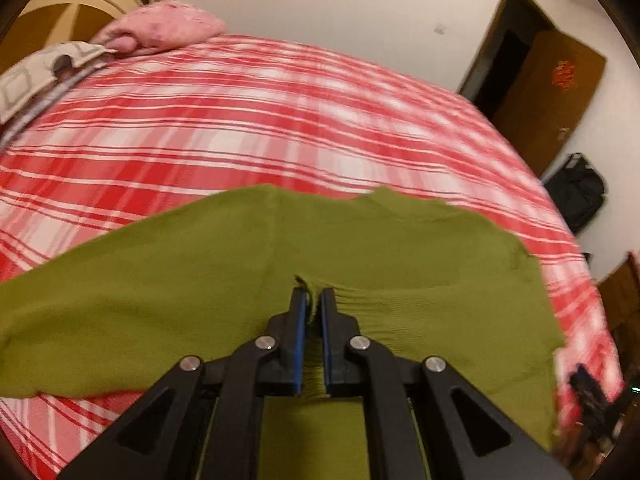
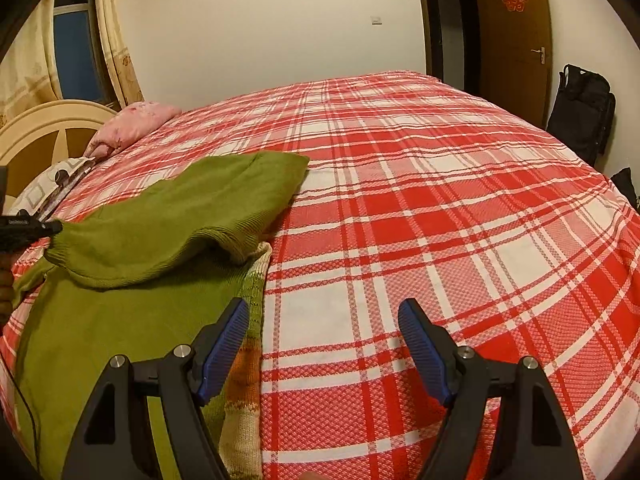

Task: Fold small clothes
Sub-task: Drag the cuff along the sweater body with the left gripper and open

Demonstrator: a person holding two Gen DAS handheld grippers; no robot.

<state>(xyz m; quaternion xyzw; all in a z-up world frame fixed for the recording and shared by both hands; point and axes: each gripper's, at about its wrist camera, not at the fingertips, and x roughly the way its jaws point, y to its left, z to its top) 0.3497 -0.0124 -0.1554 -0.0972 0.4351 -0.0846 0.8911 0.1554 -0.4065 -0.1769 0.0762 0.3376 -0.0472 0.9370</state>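
Note:
A green knitted sweater lies on the red-and-white plaid bedspread. My left gripper is shut on a pinched fold of the sweater, and the fabric bunches between its blue pads. In the right wrist view the sweater has one part lifted and folded over its lower body. My left gripper holds that fold at the far left edge. A striped cream, green and orange knit band runs along the sweater's right side. My right gripper hovers open over the bedspread beside that band, holding nothing.
A pink pillow and a patterned pillow lie by the cream headboard at the left. A brown door and a black bag stand past the bed's far right side. Curtains hang beside a window.

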